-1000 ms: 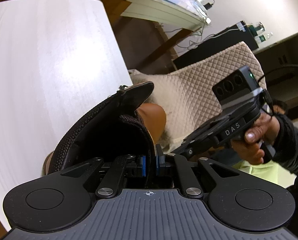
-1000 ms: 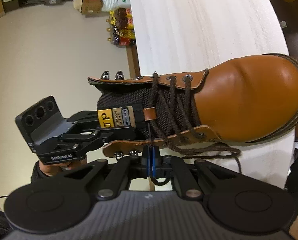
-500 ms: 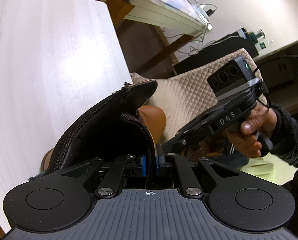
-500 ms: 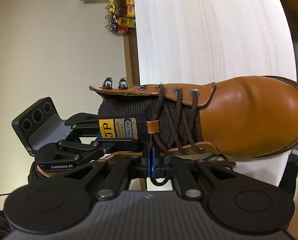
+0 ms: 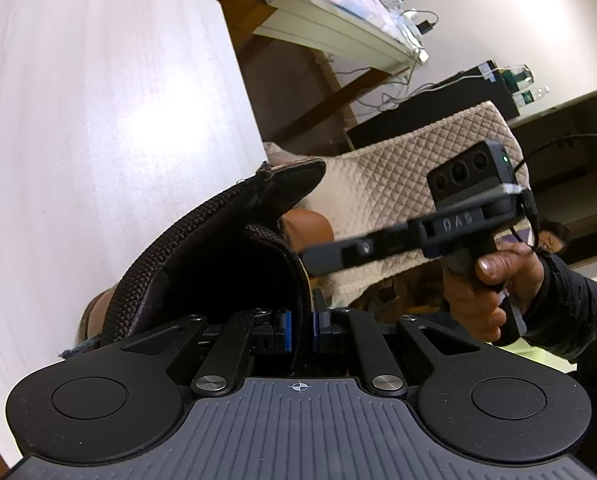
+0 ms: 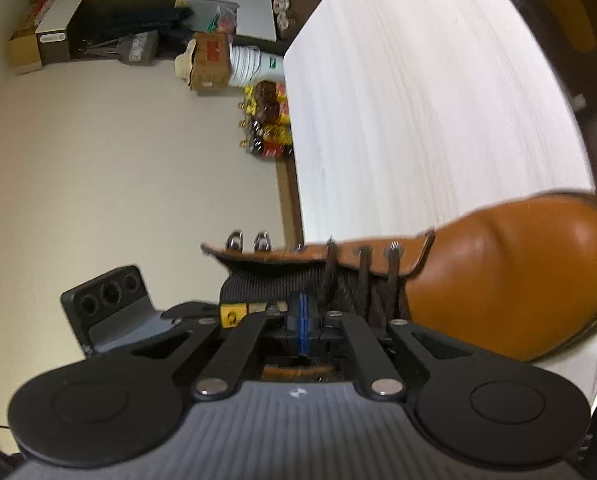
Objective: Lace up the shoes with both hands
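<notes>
— Where's the boot (image 6: 518, 272)?

— On the white worktop (image 6: 418, 100), toe pointing away from me. In the right view, the ankle end reaches out past the worktop's edge.

— And your left jaws (image 5: 301, 326)?

— Pinched on the edge of the black mesh tongue (image 5: 218, 256). It runs between the two blue pads, and they press on it from both sides.

— The right jaws (image 6: 303, 320)?

— Low over the boot's open throat, just beside the dark brown laces (image 6: 378, 292) that cross between the lower eyelets. They have just been opening a little, but the pads stand nearly together. The picture is blurred, so I cannot tell whether a lace lies between them.

— Anything near the top of the boot?

— Two metal hooks (image 6: 250, 240) stand on the far flap. From the left view, my right hand (image 5: 486, 292) grips the handle off to the side.
</notes>
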### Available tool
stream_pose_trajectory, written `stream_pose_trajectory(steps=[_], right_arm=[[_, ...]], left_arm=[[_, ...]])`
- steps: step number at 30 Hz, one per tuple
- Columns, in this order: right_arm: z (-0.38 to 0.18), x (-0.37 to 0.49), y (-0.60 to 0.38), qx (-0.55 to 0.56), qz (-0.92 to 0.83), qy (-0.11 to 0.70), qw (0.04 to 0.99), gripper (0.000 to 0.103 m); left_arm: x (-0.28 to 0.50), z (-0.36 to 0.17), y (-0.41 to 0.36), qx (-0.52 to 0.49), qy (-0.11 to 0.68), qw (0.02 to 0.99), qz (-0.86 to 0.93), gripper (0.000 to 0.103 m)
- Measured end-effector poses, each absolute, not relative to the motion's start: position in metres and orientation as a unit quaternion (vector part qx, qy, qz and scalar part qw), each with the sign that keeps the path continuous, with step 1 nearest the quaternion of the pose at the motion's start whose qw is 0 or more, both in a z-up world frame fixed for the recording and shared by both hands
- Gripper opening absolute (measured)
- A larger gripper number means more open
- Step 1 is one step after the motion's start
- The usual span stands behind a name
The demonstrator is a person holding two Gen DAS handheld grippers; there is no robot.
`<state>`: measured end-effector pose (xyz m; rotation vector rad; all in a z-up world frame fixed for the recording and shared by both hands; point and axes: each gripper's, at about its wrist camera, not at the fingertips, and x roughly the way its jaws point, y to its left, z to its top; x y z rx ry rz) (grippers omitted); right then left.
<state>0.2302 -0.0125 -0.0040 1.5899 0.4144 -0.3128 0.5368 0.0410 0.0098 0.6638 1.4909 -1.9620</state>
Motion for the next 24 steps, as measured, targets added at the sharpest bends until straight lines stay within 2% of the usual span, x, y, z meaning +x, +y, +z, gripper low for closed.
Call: stream_pose_trajectory(steps=[6,14,20,24], right_arm=[[-0.001,0.218,-0.008,0.697,-0.155,0.213,0.667,0.013],[-0.004,0.190,0.012,0.648,-0.222,0.271,0.677,0.013],[0.001,0.206,0.046,0.575,-0.214,0.344,0.710,0.014],[-0.004,0.223,0.072,0.538,-0.215,0.360,0.732,0.013]], left_arm=[[0.538,0.007,0.041,0.244,0.564,0.292,-0.733,0.009],[0.535,0.006,0.038,0.241,0.563,0.295,-0.733,0.009],[0.534,0.005,0.036,0.244,0.562,0.293,-0.734,0.010],[0.533,0.005,0.037,0.244,0.561,0.295,-0.733,0.010]])
